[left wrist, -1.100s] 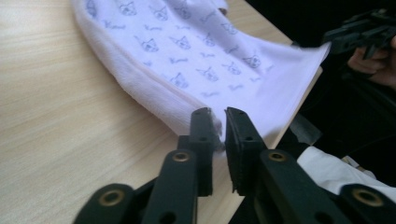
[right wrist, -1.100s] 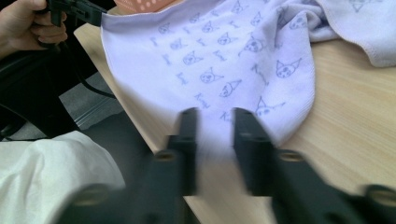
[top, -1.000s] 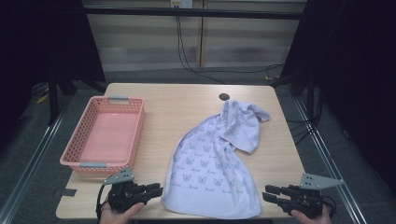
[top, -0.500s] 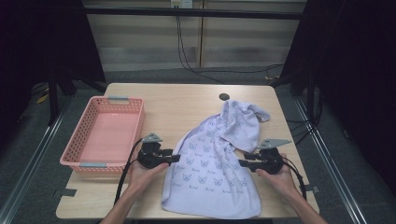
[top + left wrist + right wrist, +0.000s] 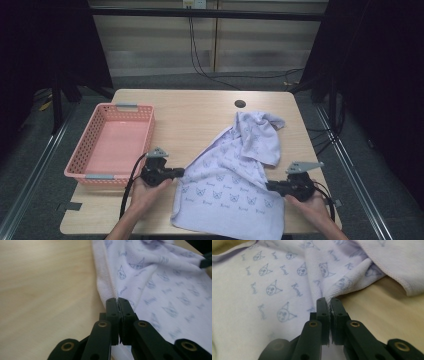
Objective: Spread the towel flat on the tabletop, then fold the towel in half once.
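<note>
Both claws advanced from table's near edge; left claw (image 5: 181,173) and right claw (image 5: 270,185) just closed, pinching towel (image 5: 235,175) side hems mid-table. Risk: thin hem slips when lifted.

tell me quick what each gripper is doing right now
left gripper: jaws just closed, shut on the towel edge.
right gripper: jaws just closed, shut on the towel's other edge.
</note>
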Demonstrator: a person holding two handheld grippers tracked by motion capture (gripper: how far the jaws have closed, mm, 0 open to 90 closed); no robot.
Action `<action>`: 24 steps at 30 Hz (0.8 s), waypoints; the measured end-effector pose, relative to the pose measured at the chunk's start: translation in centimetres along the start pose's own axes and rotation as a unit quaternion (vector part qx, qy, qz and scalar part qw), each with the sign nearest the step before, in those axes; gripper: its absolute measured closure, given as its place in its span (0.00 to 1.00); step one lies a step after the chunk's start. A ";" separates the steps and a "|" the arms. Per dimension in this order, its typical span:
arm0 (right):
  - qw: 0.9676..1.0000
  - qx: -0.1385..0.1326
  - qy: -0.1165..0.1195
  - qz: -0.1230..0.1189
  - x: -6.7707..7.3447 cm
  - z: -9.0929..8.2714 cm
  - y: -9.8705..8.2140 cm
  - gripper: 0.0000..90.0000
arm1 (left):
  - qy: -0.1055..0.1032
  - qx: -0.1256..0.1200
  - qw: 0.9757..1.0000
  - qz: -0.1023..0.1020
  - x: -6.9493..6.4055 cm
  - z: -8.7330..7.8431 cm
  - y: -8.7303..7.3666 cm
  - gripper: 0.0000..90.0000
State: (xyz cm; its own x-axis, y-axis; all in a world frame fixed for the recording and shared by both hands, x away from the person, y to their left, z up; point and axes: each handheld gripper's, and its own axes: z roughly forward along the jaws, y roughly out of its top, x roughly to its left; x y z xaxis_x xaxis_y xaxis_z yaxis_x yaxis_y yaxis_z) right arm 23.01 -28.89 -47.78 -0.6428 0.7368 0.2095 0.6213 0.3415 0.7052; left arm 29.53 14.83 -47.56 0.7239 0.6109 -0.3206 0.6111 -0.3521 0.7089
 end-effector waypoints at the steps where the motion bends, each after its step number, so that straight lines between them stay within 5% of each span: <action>1: 1.000 -0.002 -0.004 0.002 0.0 -0.7 -0.5 0.96 | -0.006 -0.001 1.000 0.002 -0.5 -0.4 -0.3 0.98; 6: 1.000 -0.011 -0.016 0.024 -0.5 -3.2 -2.2 0.96 | -0.025 0.001 0.999 -0.020 -1.4 -2.3 -2.5 0.98; 11: 1.000 -0.004 -0.005 0.004 0.4 -3.5 -2.8 0.93 | -0.067 0.004 0.997 -0.037 -2.0 -3.5 -4.2 0.98; 15: 1.000 -0.015 -0.008 0.000 0.4 -3.4 -2.3 0.70 | -0.037 -0.014 0.999 -0.034 -1.6 -3.4 -3.3 0.81; 19: 1.000 -0.029 -0.012 -0.004 0.1 -3.0 -1.2 0.63 | -0.027 -0.035 0.999 0.026 -3.2 -2.6 -1.5 0.74; 20: 1.000 -0.028 -0.012 -0.006 0.0 -2.7 -0.9 0.63 | -0.036 -0.037 0.998 0.029 -3.4 -2.3 -1.0 0.74; 22: 1.000 -0.026 -0.010 -0.008 -0.2 -1.9 -0.3 0.62 | -0.014 -0.041 0.998 0.035 -3.6 -1.9 0.1 0.73; 24: 0.999 -0.026 -0.012 -0.014 -0.2 -1.2 0.4 0.61 | -0.037 -0.044 0.998 0.039 -3.2 -1.2 1.1 0.75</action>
State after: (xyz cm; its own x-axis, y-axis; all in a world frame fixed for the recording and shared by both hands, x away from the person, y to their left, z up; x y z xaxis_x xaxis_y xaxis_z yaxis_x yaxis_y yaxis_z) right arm 22.89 -29.61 -46.78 -0.6475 0.7421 0.1734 0.5791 0.3313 0.7449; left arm 27.50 13.37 -45.03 0.7916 0.5296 -0.3047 0.5233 -0.3304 0.7855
